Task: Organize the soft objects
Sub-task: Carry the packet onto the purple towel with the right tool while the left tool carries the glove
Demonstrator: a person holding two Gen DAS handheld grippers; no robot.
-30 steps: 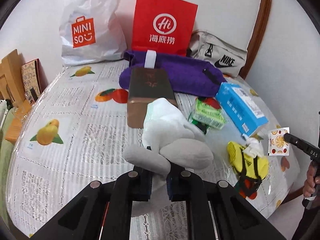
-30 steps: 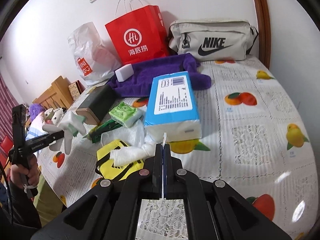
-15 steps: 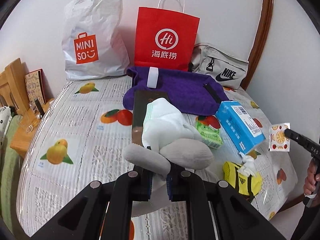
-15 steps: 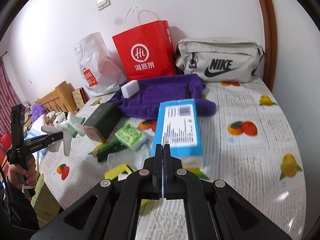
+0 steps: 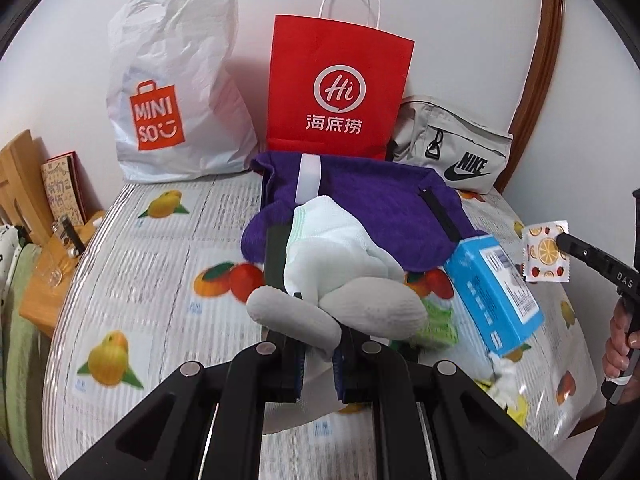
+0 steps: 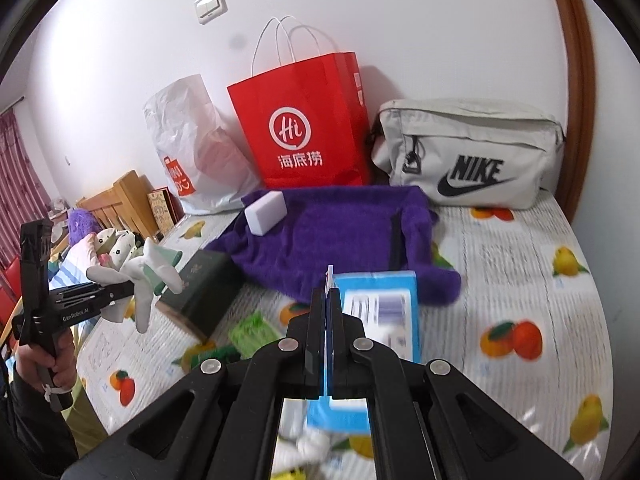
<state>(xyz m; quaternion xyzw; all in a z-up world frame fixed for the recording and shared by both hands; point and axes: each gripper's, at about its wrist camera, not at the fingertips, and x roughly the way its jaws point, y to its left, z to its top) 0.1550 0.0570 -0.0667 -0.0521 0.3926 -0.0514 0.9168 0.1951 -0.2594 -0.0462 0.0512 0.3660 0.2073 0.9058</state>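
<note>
Fruit-print tabletop [image 5: 168, 264] is pretty cluttered, bags lined along the wall. Left gripper [image 5: 318, 354] is clamped on white-and-grey socks [image 5: 344, 276]; right gripper [image 6: 327, 312] is pinching a small fruit-print packet [image 5: 545, 251].

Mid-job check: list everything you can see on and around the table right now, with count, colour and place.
socks: a bunched pair, white with grey toes, in the left gripper
sachet: 1, white with fruit print, in the right gripper
towel: 1, purple, table centre
sponge block: 1, white, on the towel
tissue pack: 1, blue, right of the towel
box: 1, dark green, left of the towel
paper bag: 1, red, against the wall
plastic bag: 1, white, left of the paper bag
Nike bag: 1, beige, right of the paper bag
left gripper: shut on socks
right gripper: shut on sachet
</note>
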